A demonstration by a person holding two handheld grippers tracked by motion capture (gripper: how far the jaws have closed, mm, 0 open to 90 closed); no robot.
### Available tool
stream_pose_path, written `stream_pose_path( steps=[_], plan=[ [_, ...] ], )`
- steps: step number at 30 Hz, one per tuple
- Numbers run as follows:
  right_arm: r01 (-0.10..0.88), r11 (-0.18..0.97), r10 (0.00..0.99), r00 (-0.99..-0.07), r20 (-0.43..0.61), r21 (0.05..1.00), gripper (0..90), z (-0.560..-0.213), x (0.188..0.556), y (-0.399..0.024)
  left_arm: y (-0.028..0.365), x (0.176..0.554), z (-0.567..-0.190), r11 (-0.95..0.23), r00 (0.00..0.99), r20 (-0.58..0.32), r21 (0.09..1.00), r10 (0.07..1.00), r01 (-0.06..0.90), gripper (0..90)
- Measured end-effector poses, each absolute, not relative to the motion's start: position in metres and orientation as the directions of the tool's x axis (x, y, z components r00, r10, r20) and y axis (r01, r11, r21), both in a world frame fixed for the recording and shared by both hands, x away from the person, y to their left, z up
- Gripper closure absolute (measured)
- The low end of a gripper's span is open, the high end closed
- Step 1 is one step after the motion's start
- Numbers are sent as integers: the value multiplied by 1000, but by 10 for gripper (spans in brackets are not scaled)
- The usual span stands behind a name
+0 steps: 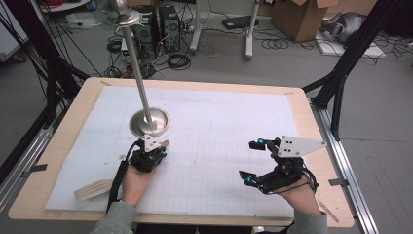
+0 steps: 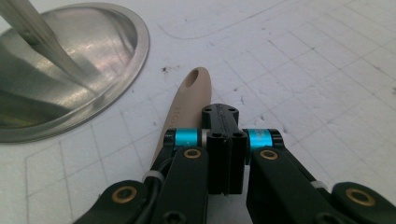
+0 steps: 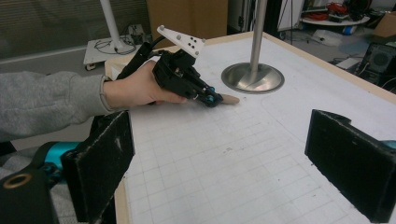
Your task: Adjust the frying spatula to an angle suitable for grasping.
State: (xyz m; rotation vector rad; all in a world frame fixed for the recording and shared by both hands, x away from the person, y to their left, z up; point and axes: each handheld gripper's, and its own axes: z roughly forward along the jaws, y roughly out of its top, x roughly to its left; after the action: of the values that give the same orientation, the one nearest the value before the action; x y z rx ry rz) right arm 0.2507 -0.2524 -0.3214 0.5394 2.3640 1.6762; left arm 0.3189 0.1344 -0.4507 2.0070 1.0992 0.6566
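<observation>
Beige and slim, the wooden spatula handle (image 2: 187,100) lies flat on the gridded mat (image 1: 219,161), its holed tip pointing toward the steel base (image 2: 70,70) of the upright stand (image 1: 138,73). Your left gripper (image 1: 155,146) sits right on it with the jaws drawn fully together — in the left gripper view the handle runs beneath and just to one side of them, so you cannot count on a real pinch; whether anything is clamped can't be told from here. The spatula's slotted blade (image 1: 92,189) shows near the table's front edge, beside your left wrist.

Your right gripper (image 1: 254,163) hovers well apart on the other side of the mat, jaws spread wide with nothing between them.

Watch for a few things:
- If you lift now, the handle may simply stay on the mat — the closed tips look offset from it.
- A shallow hold near the tip would let the long blade end swing down and twist free.
- Pushing forward could slide the tip into the steel base just ahead and skew the spatula.
- Your left cable (image 1: 117,180) trails close to the blade and could drag it.
</observation>
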Motion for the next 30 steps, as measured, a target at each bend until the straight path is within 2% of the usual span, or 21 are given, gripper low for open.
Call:
stream_pose_path(
  steps=[18, 27, 30],
  plan=[
    [186, 297, 392, -918, 58, 936, 72, -322, 251, -250, 141, 326, -451, -280, 410, 53, 808, 911, 518, 898],
    [192, 298, 393, -917, 63, 935, 72, -323, 251, -249, 137, 313, -441, -275, 489, 0, 826, 872, 492, 896],
    [184, 303, 393, -918, 53, 935, 72, -323, 252, -248, 137, 309, -433, -268, 529, -48, 822, 847, 503, 820]
  ],
)
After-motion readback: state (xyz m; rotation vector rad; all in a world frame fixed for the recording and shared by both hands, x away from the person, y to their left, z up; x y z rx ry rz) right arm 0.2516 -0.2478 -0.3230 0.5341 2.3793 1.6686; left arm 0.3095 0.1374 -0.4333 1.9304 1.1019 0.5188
